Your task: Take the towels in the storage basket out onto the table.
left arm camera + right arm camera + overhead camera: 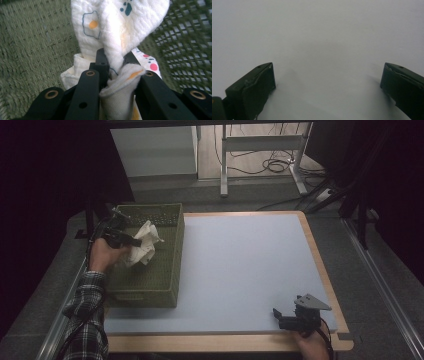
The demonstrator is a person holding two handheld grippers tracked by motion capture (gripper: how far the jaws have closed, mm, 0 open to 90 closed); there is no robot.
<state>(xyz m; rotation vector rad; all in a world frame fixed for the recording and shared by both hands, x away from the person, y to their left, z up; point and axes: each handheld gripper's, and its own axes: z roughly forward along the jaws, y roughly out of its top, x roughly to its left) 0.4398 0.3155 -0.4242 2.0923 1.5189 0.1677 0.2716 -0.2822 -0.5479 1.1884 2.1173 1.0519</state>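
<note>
1. Left gripper point(134, 240): located at the left of the high view, over the green basket point(150, 296). Its jaws are clamped on a fold of the white cloth point(143, 244).
2. In the left gripper view, the cloth point(117, 35) rises from between the two black jaws at lower centre and spreads toward the top of the frame. The jaws press against the fabric from both sides; a bunched fold protrudes on the near side of the grip.
3. Cloth markings: a blue outline with an orange centre at upper centre of the left gripper view, dark blue spots at the top edge, pink dots at centre right.
4. Cloth position: in the high view, the cloth hangs from the left gripper inside the outline of the basket, in its upper half. Whether its lower edge touches the basket floor cannot be determined.
5. Basket: stands on the left part of the grey table point(240, 270), which has a wooden rim. Its woven floor and mesh wall point(185, 50) appear behind the cloth in the left gripper view.
6. Right gripper point(286, 317): located at the lower right of the high view, near the front edge of the table. Its jaws stand wide apart with nothing between them.
7. In the right gripper view, the two jaws sit at the lower left and lower right corners, with bare table surface point(324, 50) between and beyond them.
</note>
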